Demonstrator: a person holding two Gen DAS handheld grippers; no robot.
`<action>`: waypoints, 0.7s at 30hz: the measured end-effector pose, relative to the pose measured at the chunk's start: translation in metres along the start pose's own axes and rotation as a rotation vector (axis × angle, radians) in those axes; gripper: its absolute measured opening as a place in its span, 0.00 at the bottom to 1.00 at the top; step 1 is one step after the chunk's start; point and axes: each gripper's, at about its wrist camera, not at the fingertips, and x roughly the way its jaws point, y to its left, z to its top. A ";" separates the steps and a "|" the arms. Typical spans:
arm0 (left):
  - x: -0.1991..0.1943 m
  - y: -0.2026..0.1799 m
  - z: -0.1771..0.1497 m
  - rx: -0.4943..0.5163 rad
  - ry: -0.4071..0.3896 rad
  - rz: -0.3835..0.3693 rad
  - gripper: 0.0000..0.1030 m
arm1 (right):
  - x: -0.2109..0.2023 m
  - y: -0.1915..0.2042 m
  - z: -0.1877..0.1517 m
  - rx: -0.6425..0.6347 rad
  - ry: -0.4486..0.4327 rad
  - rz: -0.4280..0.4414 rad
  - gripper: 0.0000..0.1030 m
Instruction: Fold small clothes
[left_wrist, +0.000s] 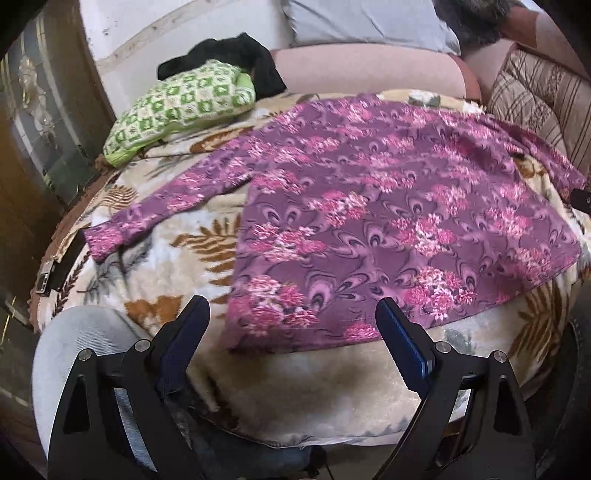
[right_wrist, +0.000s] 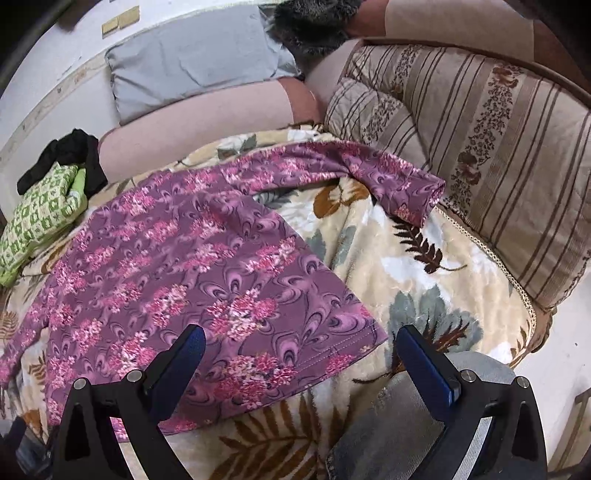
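A purple long-sleeved top with pink flower print (left_wrist: 388, 206) lies spread flat on a leaf-patterned blanket (left_wrist: 177, 258), both sleeves stretched out sideways. It also shows in the right wrist view (right_wrist: 192, 266), with its right sleeve (right_wrist: 402, 184) near the striped cushion. My left gripper (left_wrist: 291, 310) is open and empty, hovering just above the top's near hem. My right gripper (right_wrist: 301, 339) is open and empty over the hem's right corner.
A folded green-and-white garment (left_wrist: 177, 107) and a black cloth (left_wrist: 236, 55) lie at the back left. A grey pillow (right_wrist: 192, 55) and a striped cushion (right_wrist: 480, 155) line the back and right. My grey-trousered knees (left_wrist: 92, 354) are at the bed's near edge.
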 end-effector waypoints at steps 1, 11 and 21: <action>-0.003 0.001 0.001 -0.001 -0.010 -0.003 0.89 | -0.005 0.002 -0.001 -0.011 -0.011 0.009 1.00; -0.008 0.010 0.028 -0.047 0.014 -0.006 0.89 | -0.008 0.006 0.018 0.058 0.053 0.215 1.00; 0.001 -0.045 0.121 0.037 -0.076 -0.066 0.89 | 0.022 -0.025 0.086 0.116 0.035 0.251 1.00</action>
